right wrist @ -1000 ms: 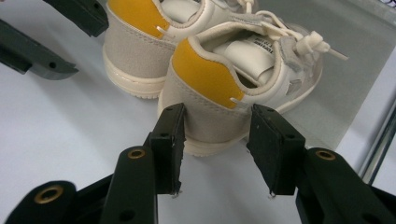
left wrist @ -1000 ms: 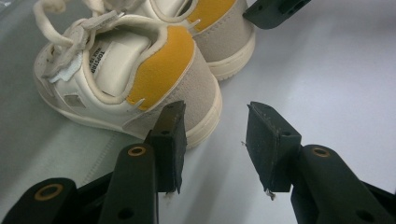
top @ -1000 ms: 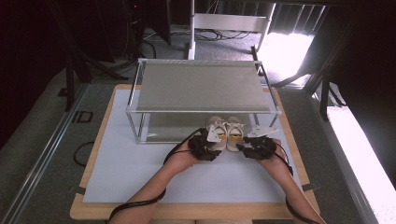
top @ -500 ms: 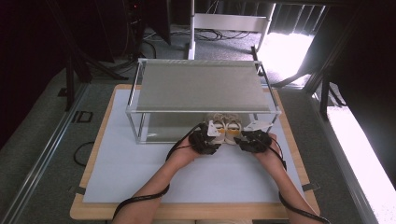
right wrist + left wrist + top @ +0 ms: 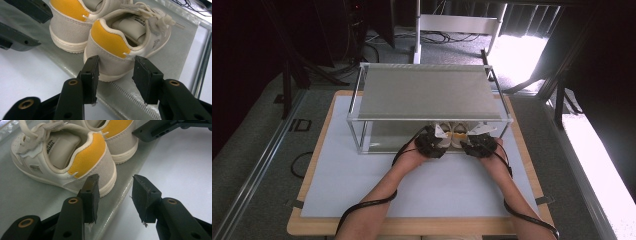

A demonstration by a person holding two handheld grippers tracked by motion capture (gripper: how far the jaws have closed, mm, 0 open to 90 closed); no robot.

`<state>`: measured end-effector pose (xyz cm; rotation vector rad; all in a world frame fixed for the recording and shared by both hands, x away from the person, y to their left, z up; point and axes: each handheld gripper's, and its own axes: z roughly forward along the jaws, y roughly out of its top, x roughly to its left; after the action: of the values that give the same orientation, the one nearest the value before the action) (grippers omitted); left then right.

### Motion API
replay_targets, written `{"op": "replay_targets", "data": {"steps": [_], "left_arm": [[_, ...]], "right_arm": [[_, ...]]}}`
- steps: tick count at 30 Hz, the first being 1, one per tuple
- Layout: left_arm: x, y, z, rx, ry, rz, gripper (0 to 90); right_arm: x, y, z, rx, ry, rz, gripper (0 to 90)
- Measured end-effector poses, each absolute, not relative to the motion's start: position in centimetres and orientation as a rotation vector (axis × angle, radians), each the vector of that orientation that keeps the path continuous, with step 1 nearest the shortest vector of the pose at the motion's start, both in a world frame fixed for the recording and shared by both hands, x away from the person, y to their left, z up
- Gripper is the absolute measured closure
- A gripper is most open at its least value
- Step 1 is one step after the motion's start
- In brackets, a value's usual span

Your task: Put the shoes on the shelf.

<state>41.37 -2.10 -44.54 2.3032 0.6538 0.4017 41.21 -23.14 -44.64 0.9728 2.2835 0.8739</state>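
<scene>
Item: pair of cream sneakers with yellow heel tabs, side by side on the lower shelf [image 5: 382,137] of the metal rack [image 5: 432,95], at its front edge, heels toward you, long axes running back into the rack.

Left gripper [image 5: 115,195]: jaws parted, nothing held; the left sneaker [image 5: 62,157] lies ahead and off to one side of the gap.

Right gripper [image 5: 115,76]: jaws parted, nothing held; you have the right sneaker [image 5: 125,42] heel squarely ahead of the gap, judged the readier grasp.
</scene>
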Motion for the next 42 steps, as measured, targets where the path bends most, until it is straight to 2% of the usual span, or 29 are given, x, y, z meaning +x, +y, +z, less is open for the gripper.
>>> {"op": "replay_targets", "data": {"steps": [5, 6, 7, 10, 12, 14, 16, 19, 20, 25, 42], "left_arm": [[41.1, -2.1, -44.4, 2.296, 0.650, 0.410, 49.9], [40.7, -1.9, -44.2, 2.275, 0.660, 0.389, 49.9], [40.5, -1.9, -44.2, 2.278, 0.667, 0.386, 45.1], [39.9, -1.5, -44.0, 2.258, 0.666, 0.365, 44.0], [39.5, -1.2, -43.8, 2.240, 0.675, 0.355, 38.3], [39.1, -0.9, -43.8, 2.221, 0.685, 0.334, 36.5], [38.7, -0.5, -43.8, 2.222, 0.687, 0.339, 25.4], [38.1, 0.2, -43.8, 2.212, 0.679, 0.367, 22.5], [38.0, 0.3, -43.9, 2.207, 0.686, 0.376, 14.8], [37.2, 1.5, -44.7, 2.216, 0.678, 0.363, 7.5], [33.9, 5.9, -46.4, 2.143, 0.729, 0.425, 7.6]], "right_arm": [[41.2, -23.4, -44.8, 0.982, 2.267, 0.892, 49.0], [41.0, -23.5, -44.8, 0.989, 2.264, 0.906, 45.6], [40.6, -23.7, -44.8, 1.017, 2.250, 0.930, 38.8], [39.9, -23.9, -44.6, 1.017, 2.243, 0.981, 32.6], [39.3, -23.9, -44.4, 0.988, 2.243, 1.012, 28.5], [38.8, -23.9, -44.3, 0.979, 2.260, 1.044, 22.8], [38.5, -24.0, -44.2, 0.974, 2.308, 1.080, 17.6], [37.6, -24.0, -44.3, 0.963, 2.290, 1.095, 15.8], [37.4, -24.1, -44.4, 0.953, 2.285, 1.095, 13.4], [36.2, -24.8, -44.7, 0.942, 2.265, 1.099, 13.8], [33.3, -28.2, -47.7, 0.950, 2.216, 1.141, 13.8]]}}
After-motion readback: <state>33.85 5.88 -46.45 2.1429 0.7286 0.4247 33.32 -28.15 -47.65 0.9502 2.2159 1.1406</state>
